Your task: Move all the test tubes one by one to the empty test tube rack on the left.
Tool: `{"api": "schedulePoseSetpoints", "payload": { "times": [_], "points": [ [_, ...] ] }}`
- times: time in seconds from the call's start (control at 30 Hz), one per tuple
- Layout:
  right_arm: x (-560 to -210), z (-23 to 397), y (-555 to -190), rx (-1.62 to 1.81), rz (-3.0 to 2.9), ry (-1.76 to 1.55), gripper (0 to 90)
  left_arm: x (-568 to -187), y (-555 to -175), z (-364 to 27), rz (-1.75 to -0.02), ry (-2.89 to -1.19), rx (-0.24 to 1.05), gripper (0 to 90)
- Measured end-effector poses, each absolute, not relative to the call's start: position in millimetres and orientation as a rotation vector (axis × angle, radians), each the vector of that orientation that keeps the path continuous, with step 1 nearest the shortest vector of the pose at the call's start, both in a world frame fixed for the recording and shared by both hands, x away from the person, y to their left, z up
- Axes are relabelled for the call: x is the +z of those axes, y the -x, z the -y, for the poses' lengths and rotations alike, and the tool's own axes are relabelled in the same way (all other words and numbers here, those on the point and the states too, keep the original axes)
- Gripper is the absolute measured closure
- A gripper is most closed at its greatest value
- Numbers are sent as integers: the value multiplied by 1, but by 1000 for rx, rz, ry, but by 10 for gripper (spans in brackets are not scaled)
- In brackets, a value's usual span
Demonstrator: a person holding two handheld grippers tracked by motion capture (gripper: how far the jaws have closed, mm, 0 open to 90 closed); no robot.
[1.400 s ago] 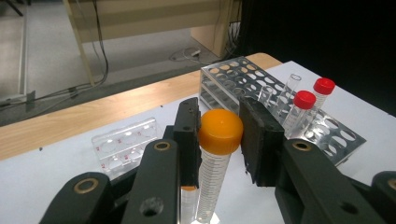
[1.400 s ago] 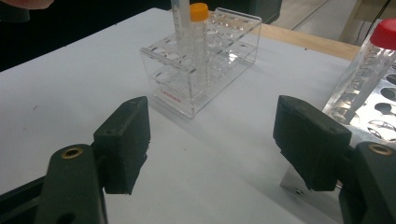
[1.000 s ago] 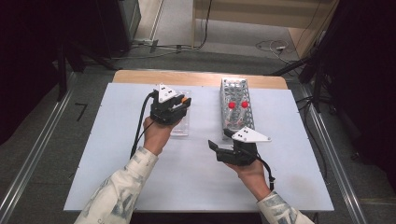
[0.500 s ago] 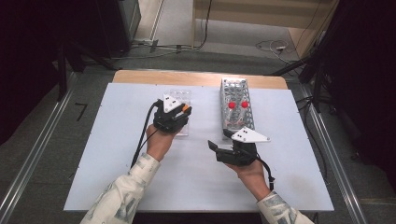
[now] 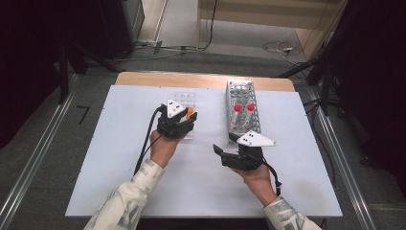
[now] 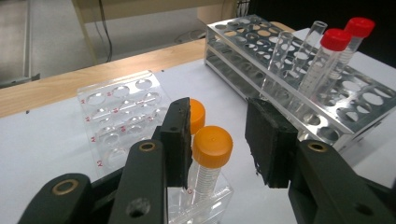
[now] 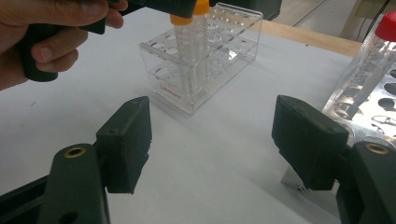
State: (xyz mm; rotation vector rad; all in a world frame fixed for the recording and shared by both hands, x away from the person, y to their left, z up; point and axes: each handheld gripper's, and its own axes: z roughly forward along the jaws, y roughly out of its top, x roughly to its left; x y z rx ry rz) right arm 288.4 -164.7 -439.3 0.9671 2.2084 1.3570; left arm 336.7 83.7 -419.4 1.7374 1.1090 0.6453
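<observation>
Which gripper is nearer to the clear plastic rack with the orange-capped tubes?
Left. The left gripper sits over the clear plastic rack, jaws around an orange-capped tube; the right gripper waits apart, beside the metal rack.

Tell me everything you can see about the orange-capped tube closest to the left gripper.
The orange-capped tube is a clear plastic tube with printed graduations and a smooth orange screw cap. It stands upright in a near-end hole of the clear plastic rack, with a second orange-capped tube just behind it. It sits between the jaws of the left gripper, which have just been opening; one pad is at the cap, the other stands clear.
</observation>
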Motion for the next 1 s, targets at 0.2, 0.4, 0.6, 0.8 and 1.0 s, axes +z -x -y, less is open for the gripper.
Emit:
{"api": "schedulePoseSetpoints", "payload": {
  "times": [0.2,0.4,0.6,0.8,1.0],
  "points": [
    [-439,167,-290,1348,-2199,-981,278,-415,-331,-89,-1119,-1736,629,461],
    [-432,180,-296,1338,-2128,-1041,279,-413,-318,-96,-1127,-1717,621,267],
    [-422,200,-309,1316,-2016,-1123,296,-417,-304,-106,-1130,-1687,594,229],
    [-426,214,-333,1227,-1956,-1212,297,-421,-299,-111,-1136,-1694,592,229],
    [-434,217,-353,1184,-1921,-1247,353,-422,-299,-109,-1131,-1709,589,219]
  ]
}}
